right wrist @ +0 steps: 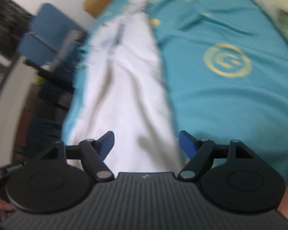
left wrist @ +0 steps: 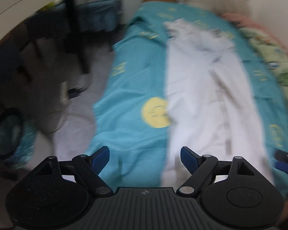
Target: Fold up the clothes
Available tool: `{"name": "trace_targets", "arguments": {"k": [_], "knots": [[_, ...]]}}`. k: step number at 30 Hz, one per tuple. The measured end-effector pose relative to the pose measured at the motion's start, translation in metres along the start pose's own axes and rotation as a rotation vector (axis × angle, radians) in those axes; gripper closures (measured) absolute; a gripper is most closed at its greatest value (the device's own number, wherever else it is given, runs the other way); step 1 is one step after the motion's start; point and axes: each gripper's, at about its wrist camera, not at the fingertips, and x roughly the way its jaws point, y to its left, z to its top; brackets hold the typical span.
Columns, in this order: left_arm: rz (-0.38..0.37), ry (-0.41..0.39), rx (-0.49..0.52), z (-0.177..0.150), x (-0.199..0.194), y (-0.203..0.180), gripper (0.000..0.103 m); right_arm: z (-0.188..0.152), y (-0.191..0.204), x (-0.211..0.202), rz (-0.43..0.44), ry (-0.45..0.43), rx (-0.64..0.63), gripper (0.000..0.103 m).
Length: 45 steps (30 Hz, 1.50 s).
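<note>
The white garment (left wrist: 205, 95) lies stretched lengthwise on the teal bedsheet (left wrist: 128, 88), running away from both cameras toward the far end of the bed; both views are blurred, so its seams and fine folds cannot be read. In the left wrist view the left gripper (left wrist: 145, 159) hovers over the near end of the bed, with the garment's left edge passing between its fingers; its right finger sits over white cloth, its left finger over bare sheet, and a yellow smiley print (left wrist: 155, 113) shows just beside the garment's edge; the jaws stand spread wide with nothing between them. At the far right edge of that view part of the other tool shows as a blue and black shape, too blurred to say more.

In the right wrist view the right gripper (right wrist: 146, 143) hangs above the near end of the garment (right wrist: 124, 95); the white cloth fills the gap between its fingers, with the right finger over the garment's right edge where the bedsheet (right wrist: 230, 105) begins; its jaws are likewise held wide apart and pinch nothing; whether the fingertips touch the cloth cannot be told. A yellow ring-shaped smiley (right wrist: 227, 60) lies on the sheet to the right, apart from the garment. A blue chair (right wrist: 48, 32) stands beside the bed at the left; a crumpled green patterned blanket (left wrist: 274, 63) lies along the bed's right side.
</note>
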Motion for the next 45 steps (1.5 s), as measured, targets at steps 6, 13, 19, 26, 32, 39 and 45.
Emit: {"name": "trace_targets", "arguments": {"k": [6, 13, 19, 26, 32, 39, 45], "knots": [[-0.037, 0.044, 0.262, -0.024, 0.02, -0.072, 0.027, 0.018, 0.049, 0.061, 0.149, 0.089, -0.07, 0.053], [0.178, 0.193, -0.056, -0.014, 0.059, -0.01, 0.028, 0.025, 0.066, 0.141, 0.262, 0.188, -0.018, 0.057], [0.23, 0.132, -0.275, -0.012, 0.044, 0.031, 0.028, 0.02, 0.085, 0.172, 0.266, 0.25, -0.124, 0.057], [0.068, 0.058, -0.08, -0.014, 0.028, -0.004, 0.026, 0.021, 0.089, 0.173, 0.349, 0.31, -0.076, 0.07], [0.069, 0.075, 0.323, -0.037, 0.035, -0.074, 0.038, 0.019, 0.093, 0.164, 0.387, 0.31, -0.08, 0.099], [0.18, 0.137, 0.446, -0.049, 0.055, -0.091, 0.076, 0.031, 0.104, 0.133, 0.474, 0.259, -0.056, 0.099], [0.184, 0.117, 0.477, -0.053, 0.034, -0.095, 0.102, 0.036, 0.092, 0.12, 0.415, 0.229, -0.056, 0.099]]}}
